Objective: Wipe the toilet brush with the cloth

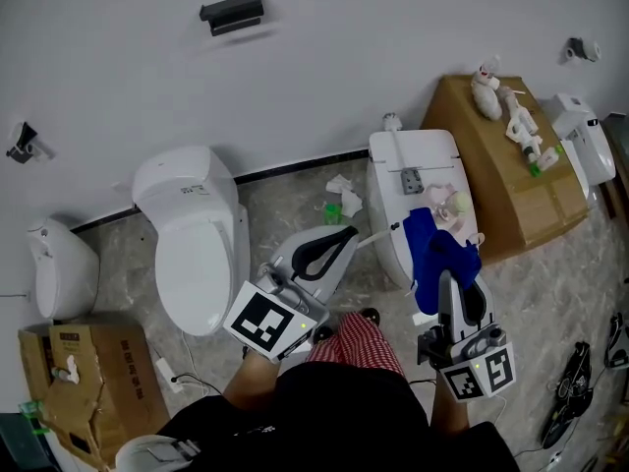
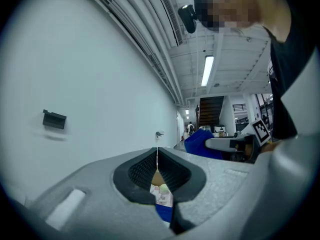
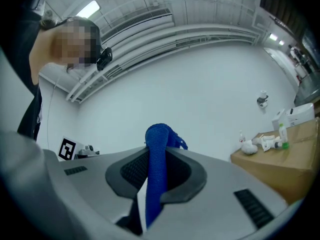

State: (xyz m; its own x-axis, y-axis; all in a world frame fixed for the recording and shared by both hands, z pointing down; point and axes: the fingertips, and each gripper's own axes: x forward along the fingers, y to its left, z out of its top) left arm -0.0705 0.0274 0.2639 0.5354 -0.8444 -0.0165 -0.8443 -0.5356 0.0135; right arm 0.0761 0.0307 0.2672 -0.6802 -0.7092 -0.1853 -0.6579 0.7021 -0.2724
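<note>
A blue cloth (image 1: pixel 439 249) hangs over the right edge of the white toilet tank (image 1: pixel 418 155), and my right gripper (image 1: pixel 458 281) is shut on its lower part. The cloth (image 3: pixel 157 164) rises between the dark pads in the right gripper view. My left gripper (image 1: pixel 346 235) is shut and points at the tank from the left. A thin white rod (image 1: pixel 377 235) runs from its tips toward the tank; whether it is held I cannot tell. A pale pink and green object (image 1: pixel 448 205) lies on the lid beside the cloth. In the left gripper view the jaws of my left gripper (image 2: pixel 157 157) meet, with the cloth (image 2: pixel 199 140) beyond.
A white toilet (image 1: pixel 192 229) stands at the left, with a small white fixture (image 1: pixel 57 268) and an open cardboard box (image 1: pixel 93 367) further left. A brown box (image 1: pixel 496 180) with white items stands right of the tank. Crumpled paper (image 1: pixel 343 198) lies on the floor.
</note>
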